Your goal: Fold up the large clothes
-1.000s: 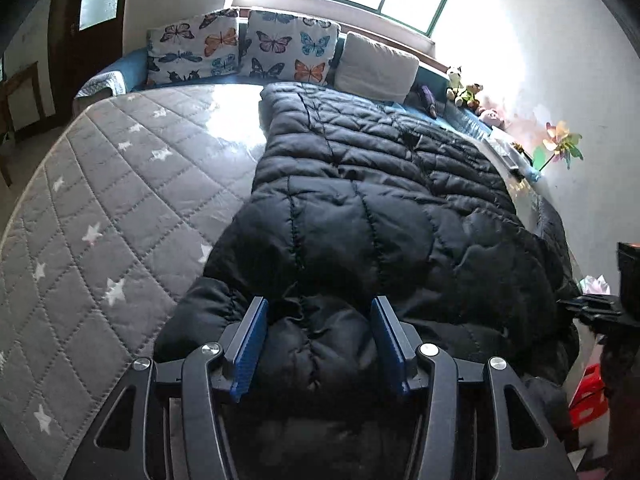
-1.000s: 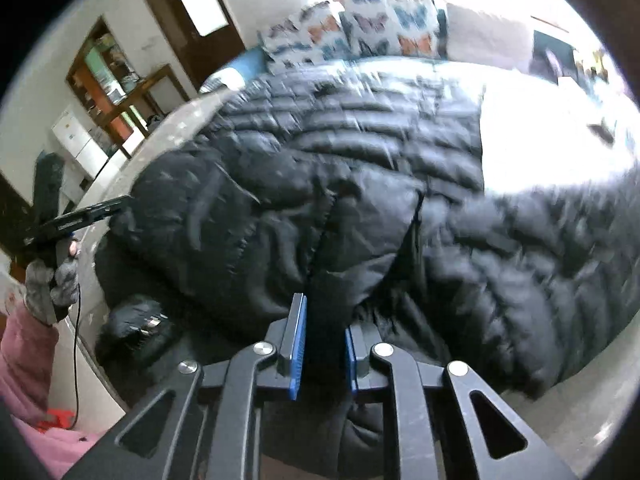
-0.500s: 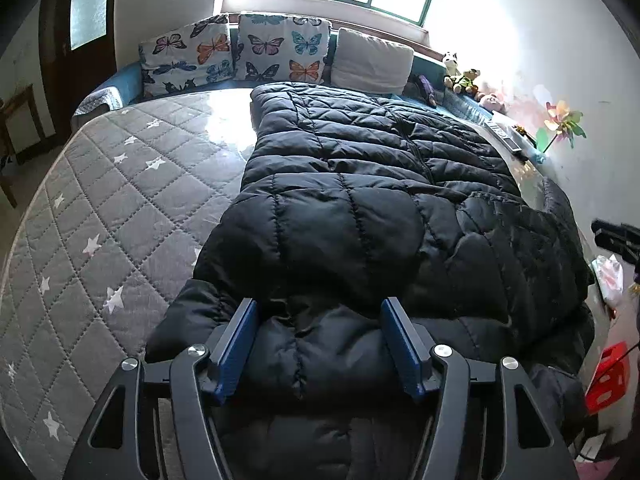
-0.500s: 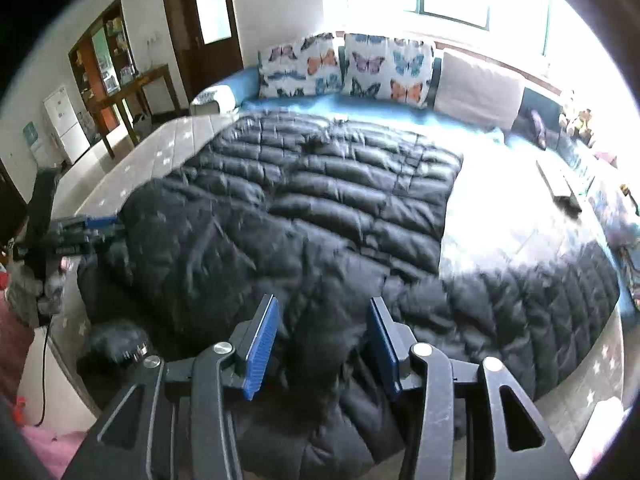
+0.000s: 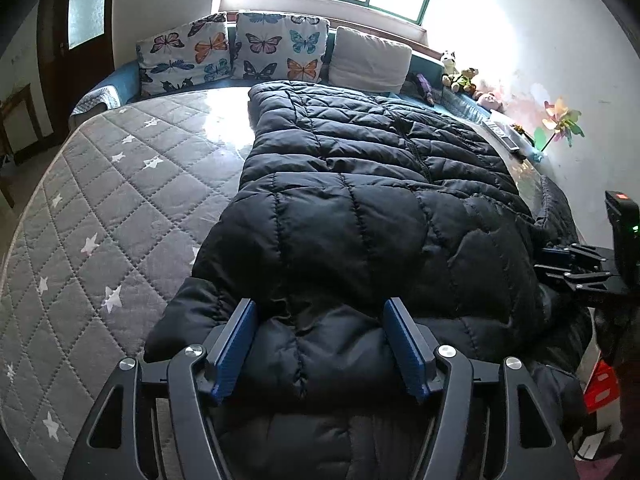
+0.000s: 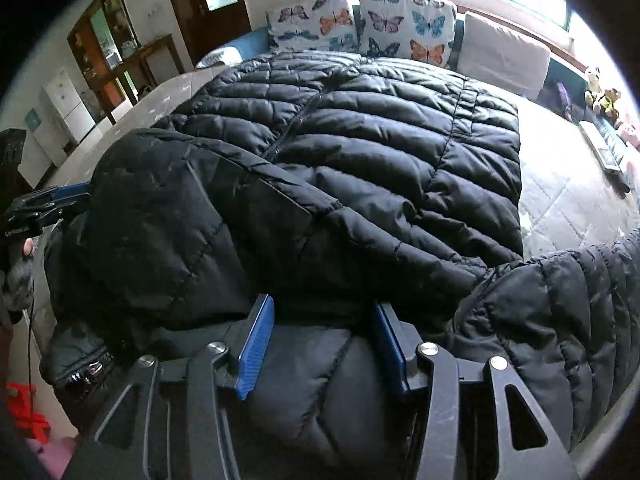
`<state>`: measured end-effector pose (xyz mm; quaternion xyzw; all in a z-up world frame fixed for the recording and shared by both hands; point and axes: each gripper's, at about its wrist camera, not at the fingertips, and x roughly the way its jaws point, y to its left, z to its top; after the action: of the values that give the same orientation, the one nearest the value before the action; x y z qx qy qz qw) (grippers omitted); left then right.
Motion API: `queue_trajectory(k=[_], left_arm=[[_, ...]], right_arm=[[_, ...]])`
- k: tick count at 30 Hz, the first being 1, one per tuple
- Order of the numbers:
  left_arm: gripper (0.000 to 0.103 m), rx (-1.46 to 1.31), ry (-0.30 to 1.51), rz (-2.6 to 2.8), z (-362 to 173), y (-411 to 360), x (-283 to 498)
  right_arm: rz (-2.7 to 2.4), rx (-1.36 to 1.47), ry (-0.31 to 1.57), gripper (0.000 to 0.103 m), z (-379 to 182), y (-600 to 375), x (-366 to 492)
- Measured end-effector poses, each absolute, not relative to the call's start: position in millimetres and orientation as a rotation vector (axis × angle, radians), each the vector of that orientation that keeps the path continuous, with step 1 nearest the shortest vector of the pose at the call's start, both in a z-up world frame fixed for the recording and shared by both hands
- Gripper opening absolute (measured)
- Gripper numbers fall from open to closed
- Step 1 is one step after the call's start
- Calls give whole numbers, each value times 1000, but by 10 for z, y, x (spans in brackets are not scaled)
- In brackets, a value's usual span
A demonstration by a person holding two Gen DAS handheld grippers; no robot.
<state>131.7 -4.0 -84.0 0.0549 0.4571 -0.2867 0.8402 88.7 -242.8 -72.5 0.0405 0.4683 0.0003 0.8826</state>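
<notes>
A large black puffer coat (image 5: 360, 208) lies spread on the grey star-quilted bed (image 5: 100, 208), its near part folded up over the body. My left gripper (image 5: 320, 320) is open just above the coat's near fold, with the blue pads on either side of the fabric. My right gripper (image 6: 320, 316) is open over the coat (image 6: 360, 140) at the near edge. A sleeve (image 6: 560, 300) trails off to the right. Each gripper shows in the other's view: the right gripper (image 5: 560, 264) and the left gripper (image 6: 52, 200).
Butterfly pillows (image 5: 240, 52) and a white pillow (image 5: 372, 60) line the far end under the window. Soft toys (image 5: 464, 76) and a paper pinwheel (image 5: 560, 124) stand along the right wall. A red item (image 5: 600, 384) sits on the floor by the bed. A door and shelves (image 6: 120, 48) are at the left.
My right gripper was shut on a fold of the coat a second ago; it has opened and let go. Both grippers have drawn back a little. The left one stayed open.
</notes>
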Motion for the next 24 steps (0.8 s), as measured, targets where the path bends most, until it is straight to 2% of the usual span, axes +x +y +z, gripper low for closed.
queue_trajectory(k=[5, 9, 17, 24], left_arm=[[69, 98, 923, -602, -572, -65, 1286], [69, 61, 897, -639, -396, -187, 1251], [69, 154, 927, -750, -343, -884, 1089], [69, 244, 974, -878, -478, -1651, 813]], right_arm=[[-2, 52, 949, 55, -536, -2380, 720], [2, 64, 963, 57, -624, -2410, 696], [-2, 94, 879, 57, -391, -2588, 507], [-164, 193, 853, 58, -430, -3357, 340]])
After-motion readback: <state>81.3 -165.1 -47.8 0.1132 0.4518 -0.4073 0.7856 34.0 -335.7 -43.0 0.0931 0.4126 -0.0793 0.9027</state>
